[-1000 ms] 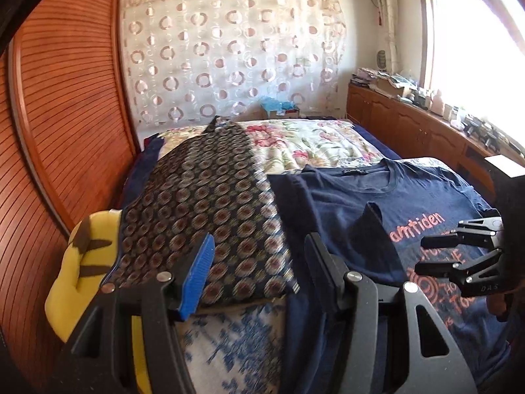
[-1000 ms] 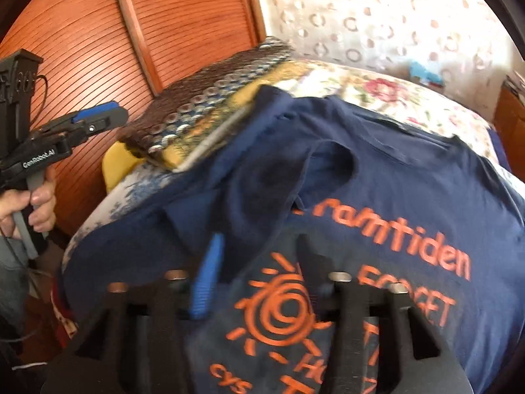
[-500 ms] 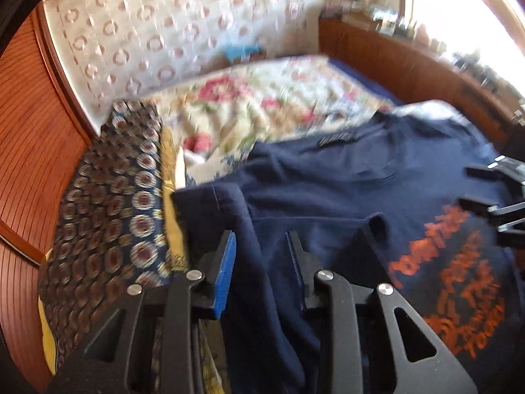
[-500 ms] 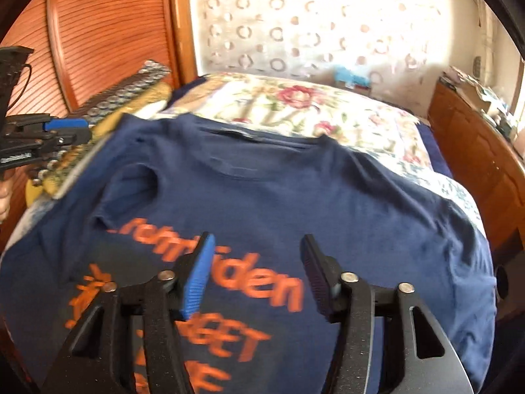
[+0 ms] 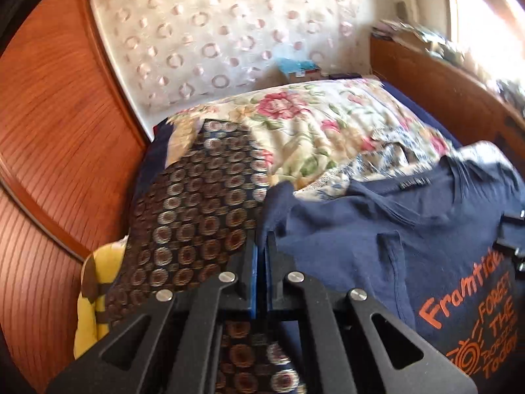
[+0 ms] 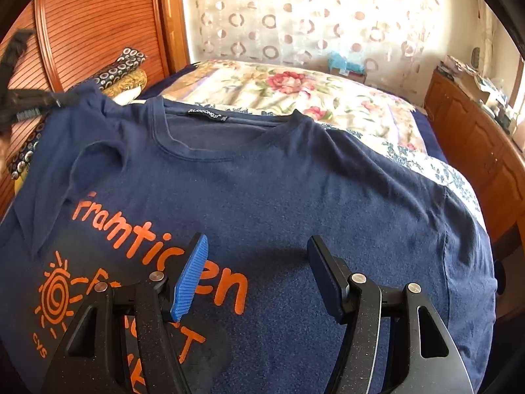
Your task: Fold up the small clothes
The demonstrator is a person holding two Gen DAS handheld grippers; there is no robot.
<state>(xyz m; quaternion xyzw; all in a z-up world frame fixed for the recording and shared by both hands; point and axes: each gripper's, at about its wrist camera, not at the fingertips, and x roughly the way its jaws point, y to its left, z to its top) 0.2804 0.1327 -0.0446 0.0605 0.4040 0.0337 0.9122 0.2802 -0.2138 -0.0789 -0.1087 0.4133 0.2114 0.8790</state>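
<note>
A navy T-shirt (image 6: 295,180) with orange print lies face up on the bed, its collar toward the far side. The left gripper (image 5: 261,246) is shut on the edge of the shirt's left sleeve, and the navy fabric (image 5: 410,229) rises out of the closed pads as a lifted fold. In the right wrist view that left gripper (image 6: 49,100) shows at the far left, holding the raised sleeve. The right gripper (image 6: 259,256) hovers open over the printed chest, with nothing between its fingers.
A dark cloth with round patterns (image 5: 197,229) lies over a yellow cushion (image 5: 92,295) left of the shirt. A floral bedspread (image 5: 311,124) covers the far bed. A wooden slatted door (image 5: 49,131) stands at left, a wooden cabinet (image 6: 475,138) at right.
The left gripper's jaws closed from wide apart onto the shirt's sleeve edge. The right gripper swung from the shirt's left side to over its middle and spread wider.
</note>
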